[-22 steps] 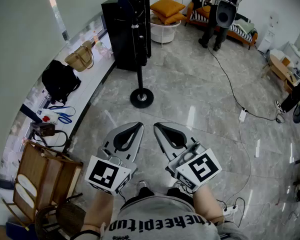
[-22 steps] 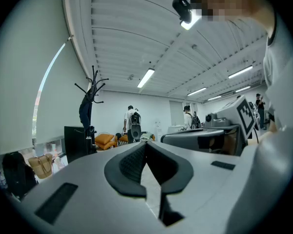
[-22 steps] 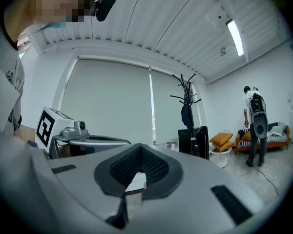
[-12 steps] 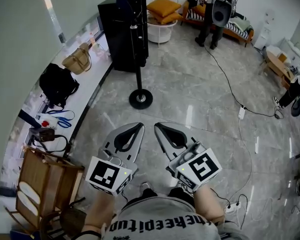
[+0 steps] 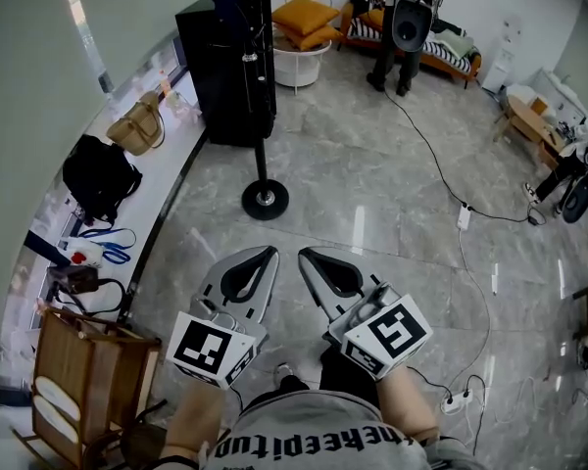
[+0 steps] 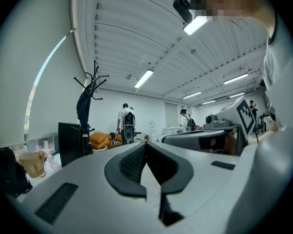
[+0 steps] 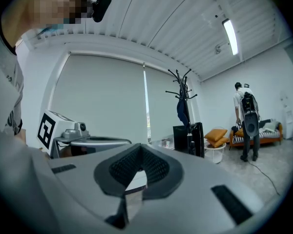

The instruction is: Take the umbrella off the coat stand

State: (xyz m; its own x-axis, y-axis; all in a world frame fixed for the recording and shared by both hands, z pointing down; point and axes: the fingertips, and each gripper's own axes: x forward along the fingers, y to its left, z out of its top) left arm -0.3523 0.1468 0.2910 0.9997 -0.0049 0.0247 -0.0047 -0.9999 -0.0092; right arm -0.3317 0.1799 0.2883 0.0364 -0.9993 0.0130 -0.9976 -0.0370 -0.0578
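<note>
Grey, black-lined left claw [image 5: 271,252] and right claw [image 5: 302,255]; grey lettered shirt [image 5: 314,441]

Office-type room w/ ceiling strip lights [image 6: 144,78], marble floor [image 5: 372,189], sofa [image 5: 453,55], floor cables [image 5: 441,164].
</note>
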